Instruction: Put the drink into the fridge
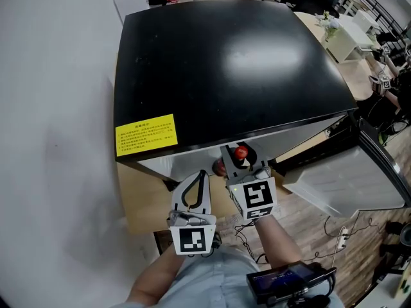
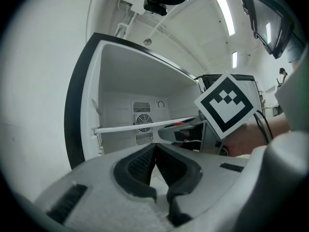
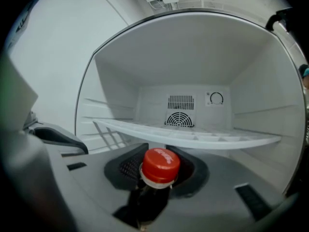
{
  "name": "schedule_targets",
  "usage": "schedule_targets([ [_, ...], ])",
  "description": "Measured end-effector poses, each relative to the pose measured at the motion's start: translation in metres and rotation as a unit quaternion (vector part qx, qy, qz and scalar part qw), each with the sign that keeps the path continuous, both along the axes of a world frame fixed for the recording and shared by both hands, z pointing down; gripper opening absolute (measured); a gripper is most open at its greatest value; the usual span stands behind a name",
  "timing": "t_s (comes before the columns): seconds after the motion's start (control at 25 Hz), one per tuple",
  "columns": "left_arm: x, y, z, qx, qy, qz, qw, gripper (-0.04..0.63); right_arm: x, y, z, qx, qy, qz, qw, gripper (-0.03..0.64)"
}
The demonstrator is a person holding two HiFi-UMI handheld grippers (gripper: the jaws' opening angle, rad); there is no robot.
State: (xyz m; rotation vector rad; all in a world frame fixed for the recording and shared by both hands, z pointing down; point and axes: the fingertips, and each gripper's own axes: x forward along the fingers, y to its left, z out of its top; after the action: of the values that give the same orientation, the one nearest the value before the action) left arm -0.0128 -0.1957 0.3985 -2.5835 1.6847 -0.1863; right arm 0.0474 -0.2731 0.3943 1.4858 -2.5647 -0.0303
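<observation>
The drink is a dark bottle with a red cap [image 3: 160, 164], standing upright between the jaws of my right gripper [image 3: 161, 172], which is shut on its neck. In the head view the red cap [image 1: 241, 151] sits just under the front edge of the black fridge top [image 1: 225, 69]. Ahead of the bottle lies the open white fridge interior with a white shelf [image 3: 193, 135] across it and a vent on the back wall. My left gripper [image 1: 203, 174] hangs to the left of the right one, shut with nothing in it [image 2: 155, 148], and faces the same shelf [image 2: 140, 127].
The fridge door [image 1: 350, 185] stands open to the right. A yellow label [image 1: 146, 135] is stuck on the fridge top's front left corner. A white wall runs along the left. Desks [image 1: 350, 34] stand at the back right, and cables [image 1: 340, 233] lie on the wooden floor.
</observation>
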Motion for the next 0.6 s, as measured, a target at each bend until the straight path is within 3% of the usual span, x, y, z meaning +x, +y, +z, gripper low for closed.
schedule_targets([
  [0.6,-0.0021,-0.0050,0.0070,-0.009,-0.005,-0.008,0.9999,0.009,-0.0090,-0.0015,-0.0045,0.044,-0.029,-0.022,0.998,0.163],
])
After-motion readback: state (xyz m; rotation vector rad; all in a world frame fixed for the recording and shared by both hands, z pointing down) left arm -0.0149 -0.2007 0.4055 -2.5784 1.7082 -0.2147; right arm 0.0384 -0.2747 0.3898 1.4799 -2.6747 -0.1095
